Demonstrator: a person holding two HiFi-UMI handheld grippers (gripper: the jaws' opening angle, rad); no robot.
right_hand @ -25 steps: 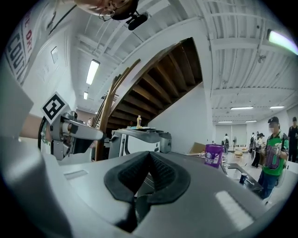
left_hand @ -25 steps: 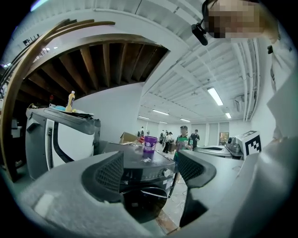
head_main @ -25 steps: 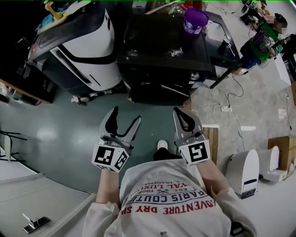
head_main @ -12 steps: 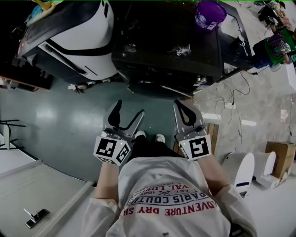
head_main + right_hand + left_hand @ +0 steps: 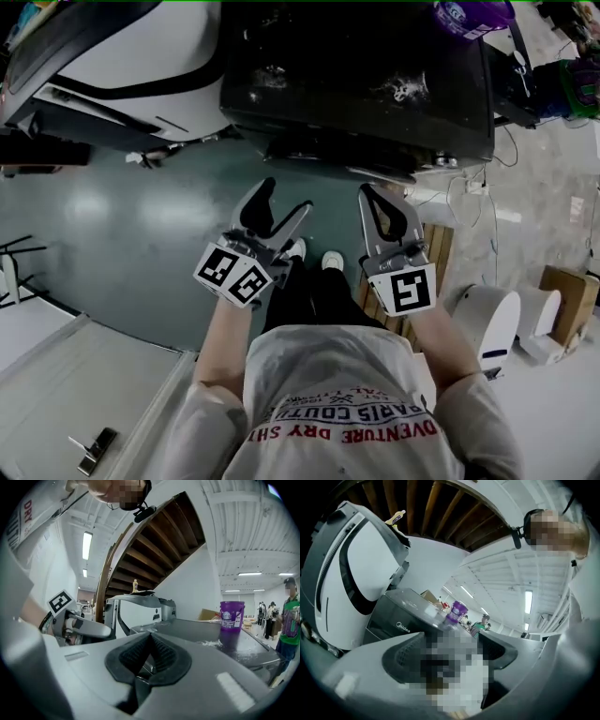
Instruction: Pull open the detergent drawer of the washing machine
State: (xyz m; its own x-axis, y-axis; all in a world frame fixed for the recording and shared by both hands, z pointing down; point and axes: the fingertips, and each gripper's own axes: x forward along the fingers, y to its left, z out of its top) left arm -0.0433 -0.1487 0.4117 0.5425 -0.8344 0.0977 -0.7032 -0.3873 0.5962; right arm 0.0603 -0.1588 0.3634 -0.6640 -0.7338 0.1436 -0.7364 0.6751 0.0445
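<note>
1. Progress: none of the pull is done, as far as the views show. No drawer stands out from the washing machine (image 5: 356,84), and neither gripper touches the machine.
2. Drawer: you cannot pick it out plainly. In the head view the machine's front face hides beneath its black top. A dark ledge (image 5: 328,155) shows under the front edge, but it is not clear whether that is the drawer. The left gripper view shows the dark front panel, with no drawer outline clear enough to name.
3. Left gripper (image 5: 285,197): its fingers (image 5: 255,204) stand wide apart in a V and hold nothing. It hangs in front of the washing machine, near the front edge but apart from it.
4. Right gripper (image 5: 373,194): its fingers (image 5: 166,657) meet at the tips with nothing between them. It also sits in front of the machine, near the front edge and not touching.
5. Remaining, by my judgement: all of it. You have to bring a gripper to the machine's front, find the drawer's handle, close on it and draw it out toward you. The left gripper, being wide open, looks the readier one; the right would need to open first.
</note>
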